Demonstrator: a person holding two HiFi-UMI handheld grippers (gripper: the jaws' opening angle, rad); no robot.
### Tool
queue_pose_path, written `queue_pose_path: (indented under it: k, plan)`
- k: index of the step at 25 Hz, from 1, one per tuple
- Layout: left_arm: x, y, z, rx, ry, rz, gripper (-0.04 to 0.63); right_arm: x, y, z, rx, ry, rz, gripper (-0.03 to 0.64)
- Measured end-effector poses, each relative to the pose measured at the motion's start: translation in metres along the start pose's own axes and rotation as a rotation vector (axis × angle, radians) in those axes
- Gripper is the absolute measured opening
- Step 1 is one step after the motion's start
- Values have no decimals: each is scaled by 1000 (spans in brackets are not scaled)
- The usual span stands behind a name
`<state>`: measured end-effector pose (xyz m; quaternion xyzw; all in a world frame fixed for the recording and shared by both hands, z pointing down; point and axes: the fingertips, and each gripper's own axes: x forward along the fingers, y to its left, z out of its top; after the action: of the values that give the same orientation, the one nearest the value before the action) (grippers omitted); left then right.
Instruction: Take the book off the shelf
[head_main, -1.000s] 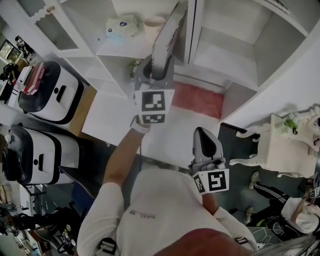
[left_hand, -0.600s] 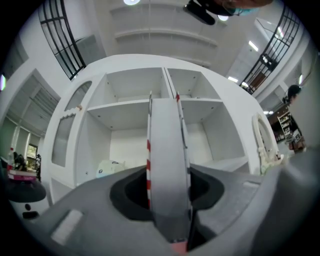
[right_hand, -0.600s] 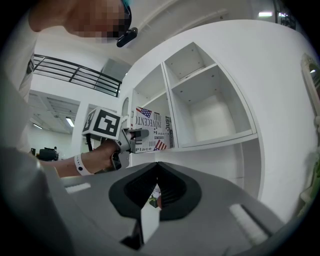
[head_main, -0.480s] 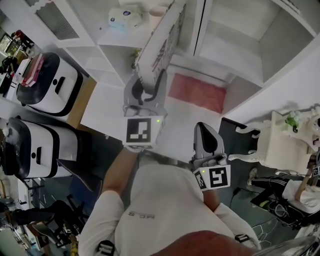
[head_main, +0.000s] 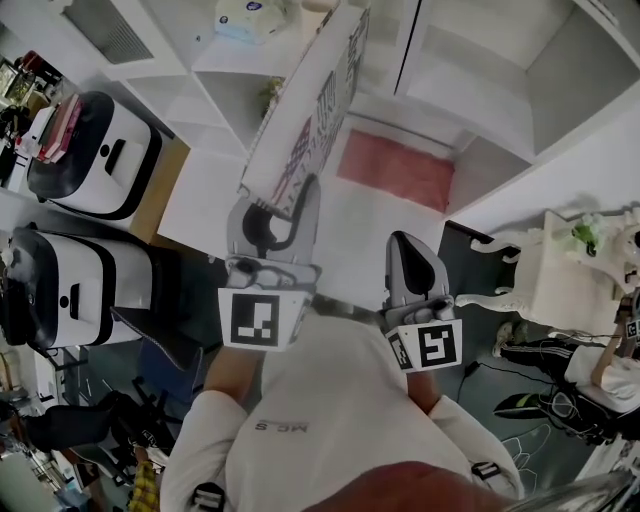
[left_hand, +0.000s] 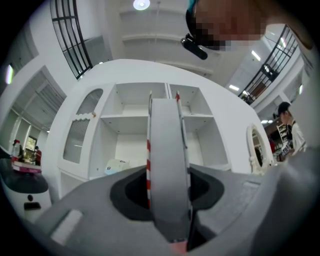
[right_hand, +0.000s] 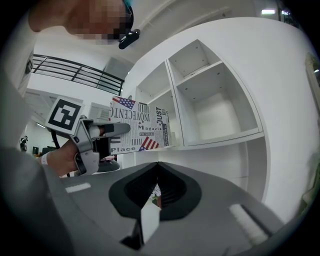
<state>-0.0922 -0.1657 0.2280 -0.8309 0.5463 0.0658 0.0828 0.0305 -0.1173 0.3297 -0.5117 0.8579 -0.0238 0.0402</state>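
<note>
The book (head_main: 308, 112), a thin volume with newspaper print and red-striped flags on its cover, is out in front of the white shelf unit (head_main: 455, 95). My left gripper (head_main: 276, 200) is shut on its lower edge and holds it upright. In the left gripper view the book's grey edge (left_hand: 169, 160) fills the gap between the jaws of the left gripper (left_hand: 169, 202). The right gripper view shows the printed cover (right_hand: 140, 127) with the left gripper (right_hand: 106, 132) clamped on it. My right gripper (head_main: 410, 268) hangs near my body, shut (right_hand: 156, 167) with nothing in it.
A tissue pack (head_main: 248, 16) lies in the left shelf compartment. A pink mat (head_main: 394, 170) lies in a lower compartment. Two white-and-black machines (head_main: 98, 150) stand at the left. A white ornate side table (head_main: 568, 290) is at the right.
My left gripper has drawn back toward my body and downward in the head view, bringing the book out of the shelf. The right gripper has stayed in place.
</note>
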Motion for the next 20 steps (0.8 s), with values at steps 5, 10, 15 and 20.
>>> queue_pose_path:
  k: [5,10,15,20]
  plan:
    - [-25,-2,-23,3,65,-3,156,4,4,-4,0,2,6,-5]
    - [-44,1,-62,-26,161,18,156,4,11,-9,-1,13,15,-5]
    - [-54,1,-95,-45,235,37,158,8,14,-16,-33,35,16,-5]
    - [-68,-8,-134,-64,341,31,158,4,20,-28,-40,60,10,-5]
